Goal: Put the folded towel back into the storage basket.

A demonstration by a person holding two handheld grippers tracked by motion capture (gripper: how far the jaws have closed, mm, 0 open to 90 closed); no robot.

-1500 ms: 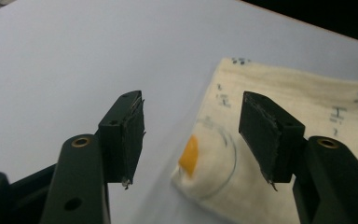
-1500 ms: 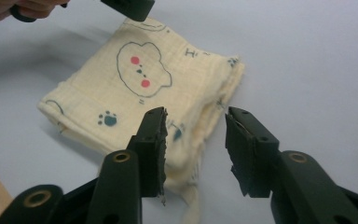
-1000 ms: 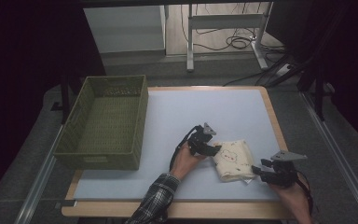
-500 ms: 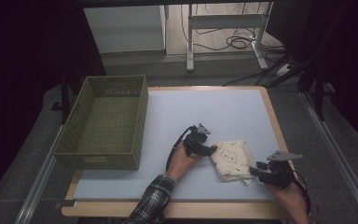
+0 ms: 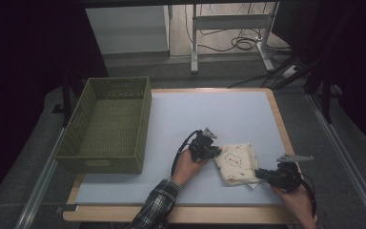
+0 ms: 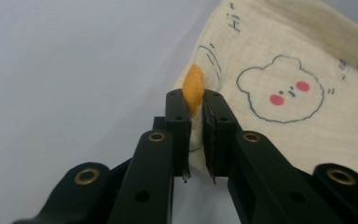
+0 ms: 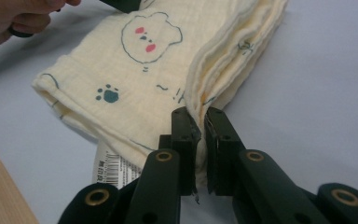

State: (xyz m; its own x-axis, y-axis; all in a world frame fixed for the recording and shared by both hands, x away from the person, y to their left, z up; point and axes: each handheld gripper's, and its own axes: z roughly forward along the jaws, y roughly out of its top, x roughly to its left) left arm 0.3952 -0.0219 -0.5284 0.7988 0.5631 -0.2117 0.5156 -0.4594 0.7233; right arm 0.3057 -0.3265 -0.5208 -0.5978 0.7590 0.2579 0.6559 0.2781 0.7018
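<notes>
We see a wide worktop (image 5: 219, 114) with a pale blue surface and a wooden edge. On its left part stands a green woven basket (image 5: 106, 125), well apart from the other things.

Near the front edge of the worktop, toward the right, lies a folded cream cloth (image 5: 237, 163). It has a printed bear face with pink cheeks, a small dark paw print and some short marks. In the right gripper view we can see its layers stacked at one folded side, and a white label with a barcode (image 7: 113, 167) comes out from under it.

The left tool (image 5: 209, 151) is at the left edge of the cloth, held by the person's left hand (image 5: 188, 165) with a plaid sleeve behind it. Its jaws have just been closing, and in the left gripper view they are clenched on the cloth border, with a small orange bulge of fabric (image 6: 193, 91) pushed up between them.

The right tool (image 5: 259, 174) is at the right front corner of the cloth. Its jaws also have just been closing, and in the right gripper view they pinch the folded layers of the cloth.
</notes>
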